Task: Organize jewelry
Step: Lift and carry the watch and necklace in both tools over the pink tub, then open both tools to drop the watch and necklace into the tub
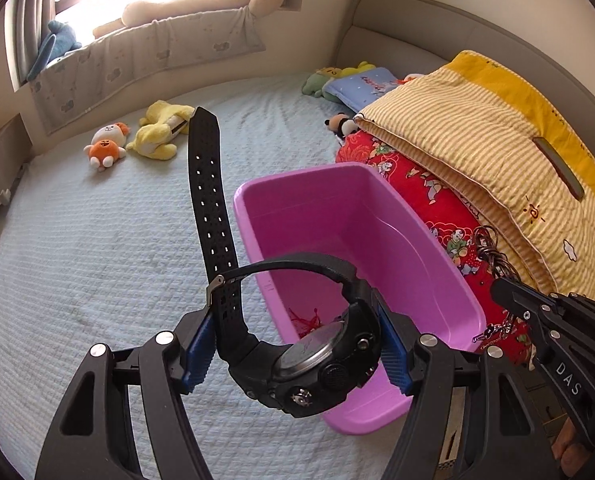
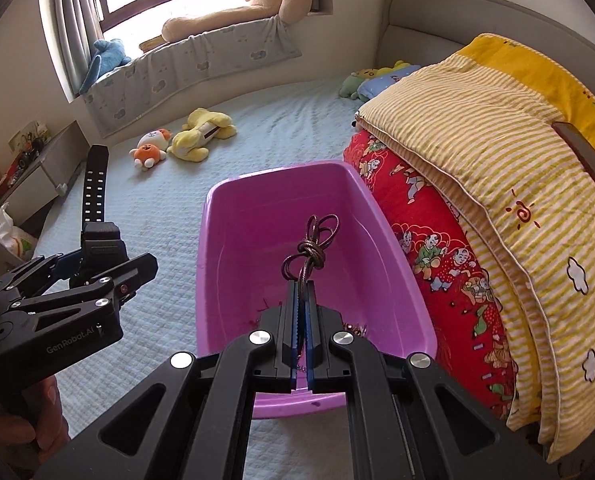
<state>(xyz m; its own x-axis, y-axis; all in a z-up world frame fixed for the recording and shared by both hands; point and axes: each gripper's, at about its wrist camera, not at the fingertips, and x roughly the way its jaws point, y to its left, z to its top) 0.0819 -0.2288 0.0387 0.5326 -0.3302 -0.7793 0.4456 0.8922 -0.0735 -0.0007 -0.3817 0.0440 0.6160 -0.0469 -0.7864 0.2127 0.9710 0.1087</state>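
A pink plastic tub [image 1: 429,280] [image 2: 233,240] sits on the light blue bedspread. My left gripper [image 1: 293,340] is shut on a black digital watch [image 1: 321,360], held at the tub's near left rim, its strap [image 1: 209,208] sticking up. It also shows in the right wrist view [image 2: 97,264]. My right gripper [image 2: 304,292] is shut on a dark brown knotted cord necklace [image 2: 313,248], held above the tub's inside. It shows in the left wrist view [image 1: 501,284] at the tub's right side. Something red [image 1: 305,318] lies on the tub's floor.
A folded stack of a red printed quilt [image 2: 437,264] and a yellow striped quilt [image 2: 497,160] lies right against the tub. Plush toys [image 2: 185,140] lie farther back on the bed. A window seat with a big teddy bear [image 2: 249,4] is behind.
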